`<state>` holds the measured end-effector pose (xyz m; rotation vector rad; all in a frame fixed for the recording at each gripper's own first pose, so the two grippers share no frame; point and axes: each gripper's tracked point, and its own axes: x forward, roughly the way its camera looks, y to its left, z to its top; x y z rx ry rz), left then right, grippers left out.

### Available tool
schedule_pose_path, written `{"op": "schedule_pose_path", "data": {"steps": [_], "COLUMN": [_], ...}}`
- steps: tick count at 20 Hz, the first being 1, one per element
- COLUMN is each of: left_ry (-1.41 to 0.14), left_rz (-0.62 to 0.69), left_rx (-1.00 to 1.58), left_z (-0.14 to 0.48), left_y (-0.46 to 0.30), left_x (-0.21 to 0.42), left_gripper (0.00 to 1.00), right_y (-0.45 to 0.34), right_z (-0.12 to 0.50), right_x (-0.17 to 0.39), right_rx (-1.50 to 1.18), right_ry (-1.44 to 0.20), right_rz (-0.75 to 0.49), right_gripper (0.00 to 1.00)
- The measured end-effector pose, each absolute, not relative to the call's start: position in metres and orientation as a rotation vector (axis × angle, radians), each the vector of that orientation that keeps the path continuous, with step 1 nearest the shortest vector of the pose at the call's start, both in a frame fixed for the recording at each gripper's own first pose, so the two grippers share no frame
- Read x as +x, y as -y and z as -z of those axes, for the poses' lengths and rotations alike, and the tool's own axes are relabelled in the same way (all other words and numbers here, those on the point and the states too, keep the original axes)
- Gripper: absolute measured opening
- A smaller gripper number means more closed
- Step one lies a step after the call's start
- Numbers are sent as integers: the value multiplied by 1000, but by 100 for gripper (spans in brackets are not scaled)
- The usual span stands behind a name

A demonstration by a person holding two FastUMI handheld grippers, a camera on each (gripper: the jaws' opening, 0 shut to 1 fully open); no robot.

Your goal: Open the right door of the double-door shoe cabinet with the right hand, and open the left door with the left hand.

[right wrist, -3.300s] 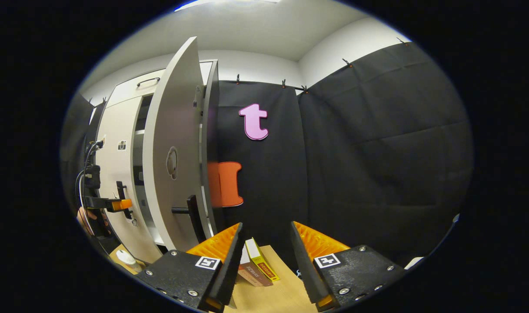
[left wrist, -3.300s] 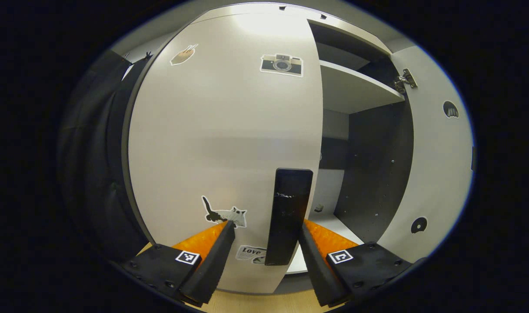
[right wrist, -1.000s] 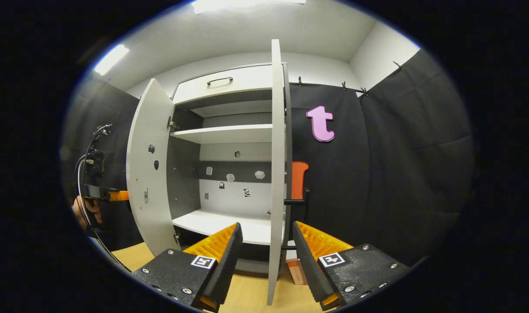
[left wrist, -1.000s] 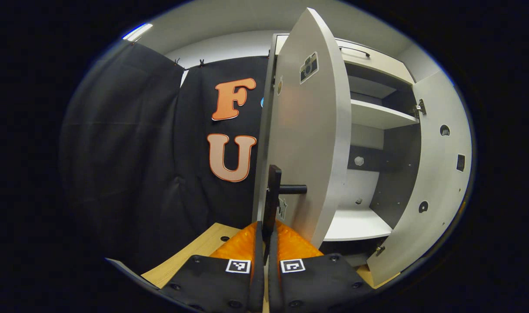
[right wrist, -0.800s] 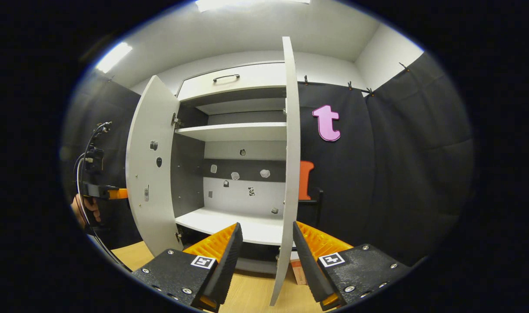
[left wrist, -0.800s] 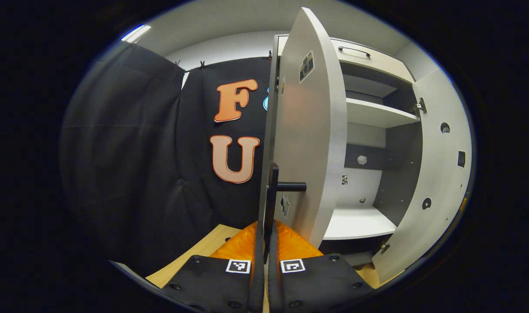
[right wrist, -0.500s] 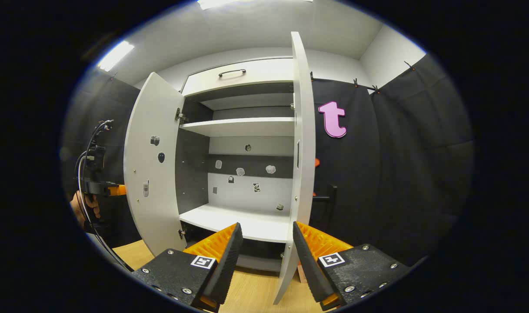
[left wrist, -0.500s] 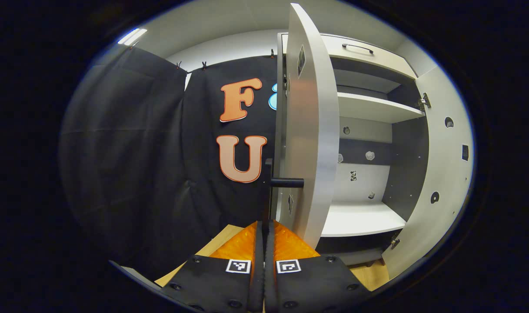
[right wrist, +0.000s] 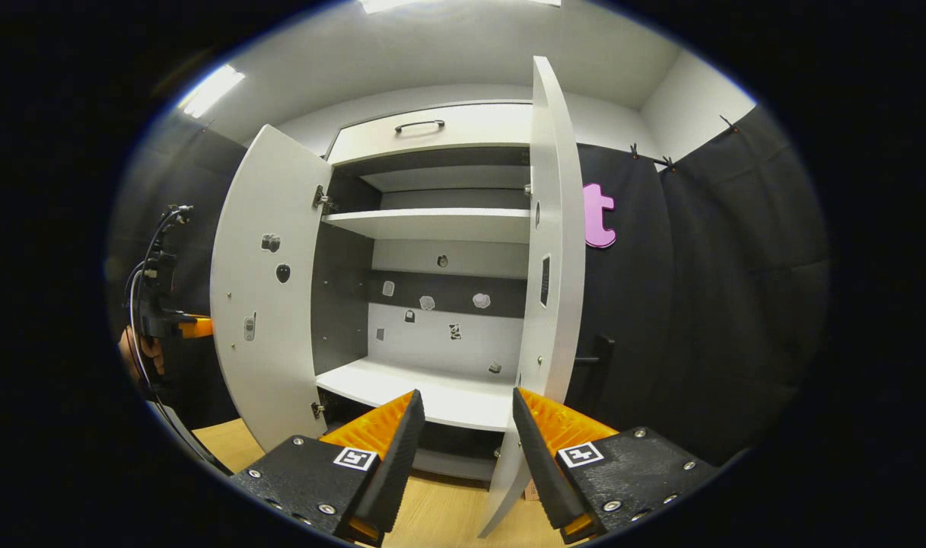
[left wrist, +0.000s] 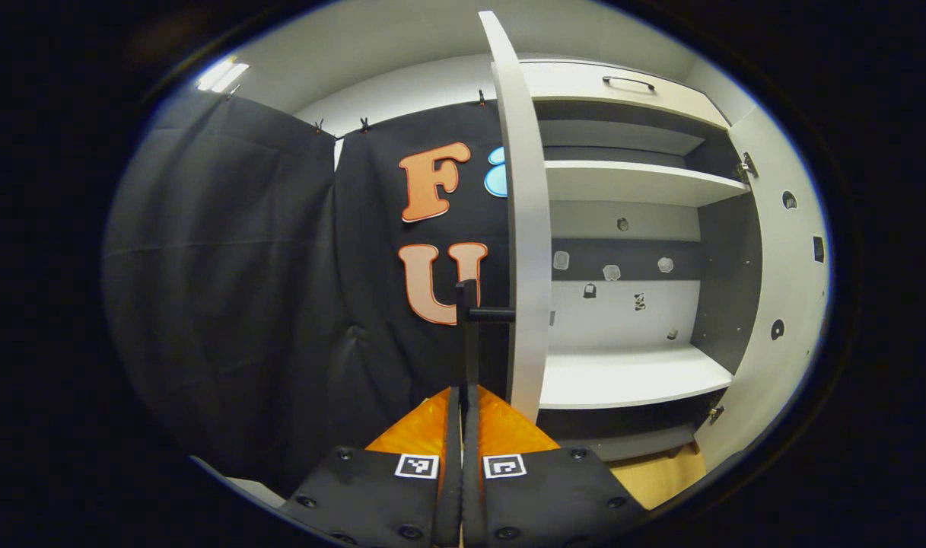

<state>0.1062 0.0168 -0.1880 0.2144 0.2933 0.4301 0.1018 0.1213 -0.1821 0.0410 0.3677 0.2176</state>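
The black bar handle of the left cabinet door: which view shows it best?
The left gripper view: the black bar handle stands close, and the left gripper is shut on it. In the right gripper view the white left door hides the handle; there that gripper is small and far off.

Left door point(left wrist: 525, 228) swung from shut to wide open; left gripper point(left wrist: 463, 411) closed, apparently on handle point(left wrist: 469, 335).
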Motion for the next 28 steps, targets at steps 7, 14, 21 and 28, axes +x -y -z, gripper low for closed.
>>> {"op": "schedule_pose_path", "data": {"steps": [7,14,21,28], "left_ry": [-185,-142,-111,-50], "left_rz": [-381,-271,-227,-268], "left_rx": [262,251,169,186], "left_z": [148,133,114,82], "left_y": [25,89,127,127], "left_x": [93,98,94,87], "left_gripper": [8,52,76,91], "right_y": [-127,-126,-125,-135], "right_z": [174,146,116,116], "right_x": [109,112,112,114], "right_rx": [67,81,74,74], "right_ry": [-351,-312,-253,-256], "right_rz": [-243,-265,-285,-296], "right_gripper": [73,75,86,91]}}
